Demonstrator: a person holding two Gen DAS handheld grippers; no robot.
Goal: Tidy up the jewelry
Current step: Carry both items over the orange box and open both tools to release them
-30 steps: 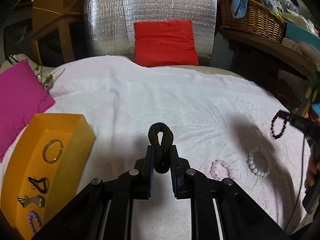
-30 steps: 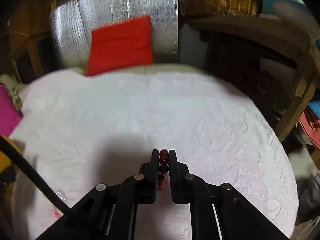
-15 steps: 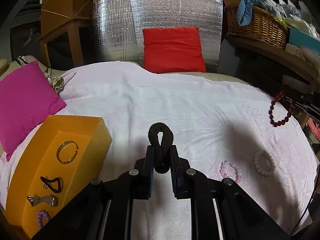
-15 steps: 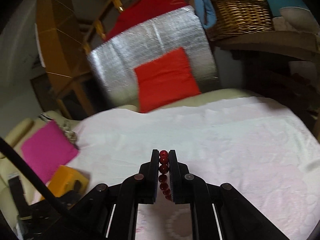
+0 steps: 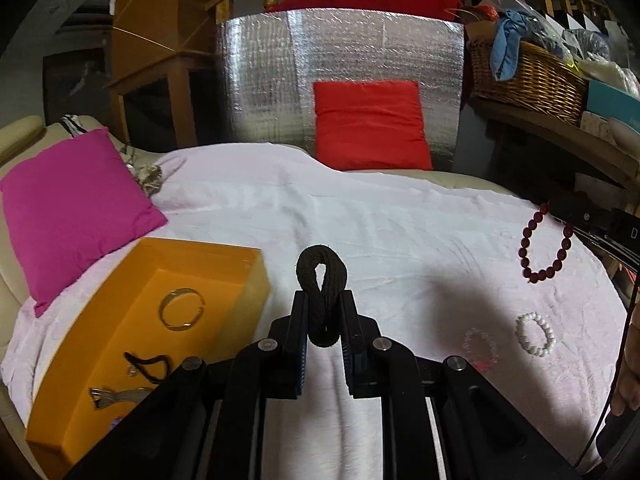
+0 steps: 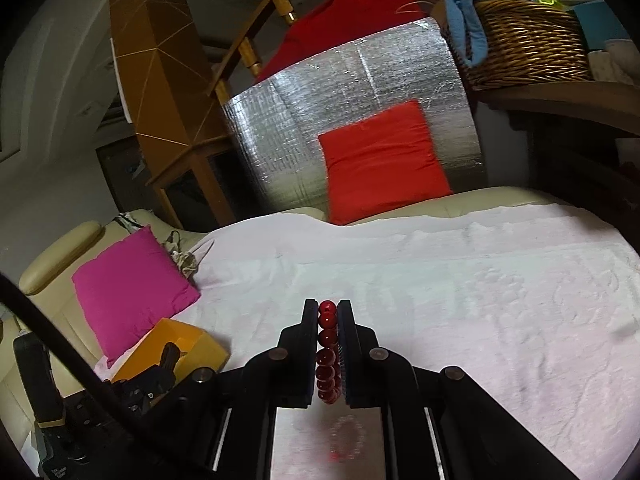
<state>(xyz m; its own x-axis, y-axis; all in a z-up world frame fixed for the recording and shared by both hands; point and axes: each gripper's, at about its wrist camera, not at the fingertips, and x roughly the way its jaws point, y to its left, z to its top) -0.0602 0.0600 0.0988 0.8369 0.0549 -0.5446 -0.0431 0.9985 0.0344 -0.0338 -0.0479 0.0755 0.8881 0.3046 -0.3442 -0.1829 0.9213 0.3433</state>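
Note:
My left gripper (image 5: 323, 300) is shut on a dark brown braided band (image 5: 321, 276), held above the white cloth just right of the orange box (image 5: 244, 280). The box holds a gold bangle (image 5: 181, 309), a black cord piece (image 5: 148, 365) and a metal clip (image 5: 116, 395). My right gripper (image 6: 328, 308) is shut on a dark red bead bracelet (image 6: 327, 354); in the left wrist view the bracelet (image 5: 544, 246) hangs in the air at the right. A white bead bracelet (image 5: 535, 334) and a clear pink bead bracelet (image 5: 480, 345) lie on the cloth.
A magenta cushion (image 5: 72, 208) lies left of the box. A red cushion (image 5: 370, 124) leans on a silver foil panel (image 5: 340, 60) at the back. A wicker basket (image 5: 528, 76) sits on a shelf at the right. The white cloth (image 5: 360, 216) covers the surface.
My right gripper has lifted the red bead bracelet off the cloth and turned left toward the box. My left gripper with the brown band has risen and drawn back a little.

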